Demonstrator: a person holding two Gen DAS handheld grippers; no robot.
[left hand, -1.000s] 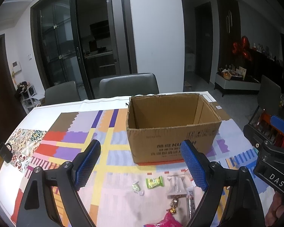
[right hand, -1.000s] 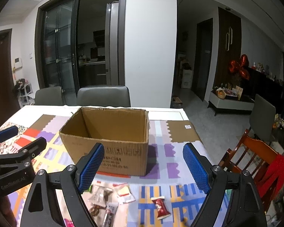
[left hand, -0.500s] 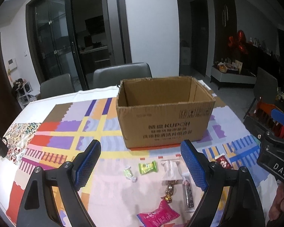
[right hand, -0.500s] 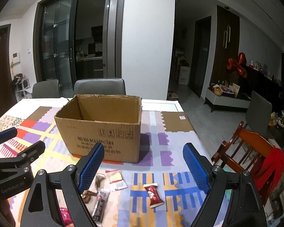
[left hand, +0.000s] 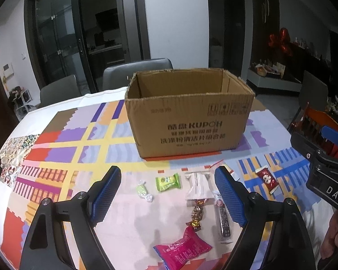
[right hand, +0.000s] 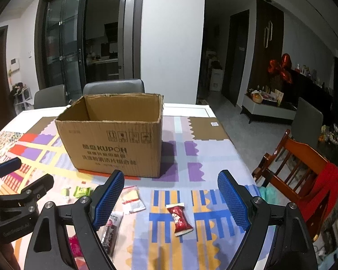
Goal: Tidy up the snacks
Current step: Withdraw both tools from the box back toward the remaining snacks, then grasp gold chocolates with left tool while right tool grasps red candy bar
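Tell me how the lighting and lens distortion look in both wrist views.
Left wrist view: dim indoor light, strong fisheye bending, black corners, cardboard box readable. Right wrist view: the same curvature, box print slightly soft, a shadow beside the box on the tablecloth.

Left gripper (left hand: 166,195) hangs wide open over the snacks: green candy (left hand: 168,181), pink packet (left hand: 183,248), red packet (left hand: 266,179). Open cardboard box (left hand: 189,121) sits just behind them.
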